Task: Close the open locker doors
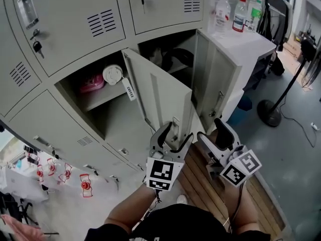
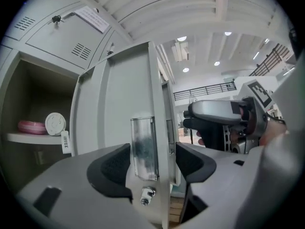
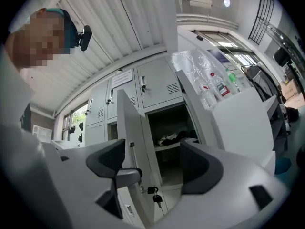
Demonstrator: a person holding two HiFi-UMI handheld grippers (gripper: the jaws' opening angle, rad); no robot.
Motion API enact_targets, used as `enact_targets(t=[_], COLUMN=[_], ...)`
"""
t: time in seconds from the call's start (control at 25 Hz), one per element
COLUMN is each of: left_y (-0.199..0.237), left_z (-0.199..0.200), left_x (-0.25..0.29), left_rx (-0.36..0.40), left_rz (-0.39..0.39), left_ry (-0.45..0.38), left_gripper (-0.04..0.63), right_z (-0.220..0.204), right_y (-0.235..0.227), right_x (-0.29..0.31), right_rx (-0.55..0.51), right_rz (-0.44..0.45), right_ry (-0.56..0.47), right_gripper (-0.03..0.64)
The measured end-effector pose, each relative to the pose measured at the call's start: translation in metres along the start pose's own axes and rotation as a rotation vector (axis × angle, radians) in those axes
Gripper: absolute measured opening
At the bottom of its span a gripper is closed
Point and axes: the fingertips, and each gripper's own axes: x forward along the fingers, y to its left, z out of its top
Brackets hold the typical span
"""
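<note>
Head view: L tongs (image 1: pixel 173 136) apart astride locker door (image 1: pixel 160 97) edge; R tongs (image 1: pixel 213 132) apart alongside.

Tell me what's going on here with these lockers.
A person with a gripper in each hand faces lockers, two doors open. The left gripper straddles the edge of the nearer open door, jaws apart, not clamping. The right gripper hovers open and empty beside it. Neither door is shut yet.

Clear plastic bottles (image 1: pixel 223 13) atop a white cabinet (image 1: pixel 253 45), black floor stand (image 1: pixel 271 113) nearby, pink dish (image 1: pixel 92 84) beside a white lid (image 1: pixel 113 74)
</note>
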Motion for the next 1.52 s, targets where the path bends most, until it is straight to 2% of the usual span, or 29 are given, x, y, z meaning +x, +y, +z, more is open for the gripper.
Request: enact_targets(t=[0.12, 0.52, 1.0, 1.28, 1.52], left_y=[0.004, 0.013, 0.059, 0.100, 0.134], left_z=[-0.001, -0.003, -0.008, -0.014, -0.017], left_x=[-0.002, -0.037, -0.114, -0.151, -0.171], left_rx=[-0.017, -0.069, -0.086, -0.102, -0.124], left_rz=[0.027, 0.085, 0.291, 0.385, 0.421], left_ry=[-0.003, -0.016, -0.018, -0.004, -0.003], left_gripper=[0.262, 0.214, 0.121, 0.112, 0.114], right_z=[-0.002, -0.019, -0.047, -0.069, -0.081], right_y=[-0.002, 0.026, 0.102, 0.154, 0.192], right_x=[0.008, 0.042, 0.078, 0.099, 0.120], right_rx=[0.014, 0.062, 0.105, 0.097, 0.068], right_rz=[0.047, 0.223, 0.418, 0.532, 0.591], right_ry=[0.014, 0.050, 0.119, 0.161, 0.186], right_gripper=[0.350, 0.342, 0.335, 0.330, 0.330])
